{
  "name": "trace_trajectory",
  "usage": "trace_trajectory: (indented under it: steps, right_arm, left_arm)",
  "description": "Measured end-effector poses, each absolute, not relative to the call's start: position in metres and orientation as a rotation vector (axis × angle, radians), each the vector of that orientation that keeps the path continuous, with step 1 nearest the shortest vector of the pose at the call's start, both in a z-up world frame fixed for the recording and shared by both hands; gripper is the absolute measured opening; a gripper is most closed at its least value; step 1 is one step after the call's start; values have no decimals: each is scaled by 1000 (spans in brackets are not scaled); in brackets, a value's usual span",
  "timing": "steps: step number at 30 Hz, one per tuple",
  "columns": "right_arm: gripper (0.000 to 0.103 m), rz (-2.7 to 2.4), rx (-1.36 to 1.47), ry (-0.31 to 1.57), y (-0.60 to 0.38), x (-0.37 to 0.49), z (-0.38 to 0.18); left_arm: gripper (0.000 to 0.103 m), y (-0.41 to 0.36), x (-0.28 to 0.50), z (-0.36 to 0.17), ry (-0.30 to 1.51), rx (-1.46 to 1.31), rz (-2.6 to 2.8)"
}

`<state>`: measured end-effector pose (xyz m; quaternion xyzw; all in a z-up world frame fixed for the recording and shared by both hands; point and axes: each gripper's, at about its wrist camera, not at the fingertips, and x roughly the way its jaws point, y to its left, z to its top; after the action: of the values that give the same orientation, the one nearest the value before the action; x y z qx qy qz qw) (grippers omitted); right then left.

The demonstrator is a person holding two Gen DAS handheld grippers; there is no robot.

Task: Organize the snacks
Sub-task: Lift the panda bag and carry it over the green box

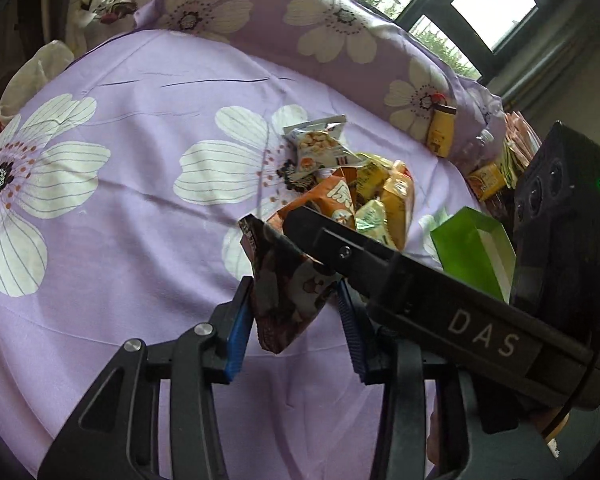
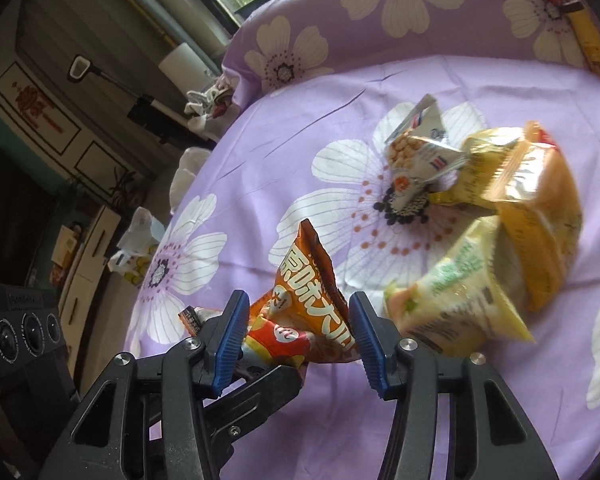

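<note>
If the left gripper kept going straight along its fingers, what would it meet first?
The left gripper, shut on a dark brown packet, would probably first meet the right gripper's finger crossing just ahead, then the snack pile; depth is uncertain.

This is a room in a home, most likely a bedroom. A soft purple sheet with big white flowers covers a bed, and a pillow in the same cloth lies at its far end. A window shows green trees outside. Beside the bed stand a white cupboard and a wall with painted panels. Snack bags lie on the sheet.
</note>
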<state>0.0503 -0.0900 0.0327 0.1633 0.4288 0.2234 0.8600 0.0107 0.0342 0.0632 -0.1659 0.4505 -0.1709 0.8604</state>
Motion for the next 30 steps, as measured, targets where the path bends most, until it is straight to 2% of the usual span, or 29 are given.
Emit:
trace_trajectory:
  steps: [13, 30]
  right_arm:
    - [55, 291, 435, 777, -182, -19, 56]
    - [55, 158, 414, 647, -270, -60, 101]
  left_arm:
    - [41, -57, -20, 86, 911, -213, -557]
    - [42, -150, -37, 124, 824, -174, -707]
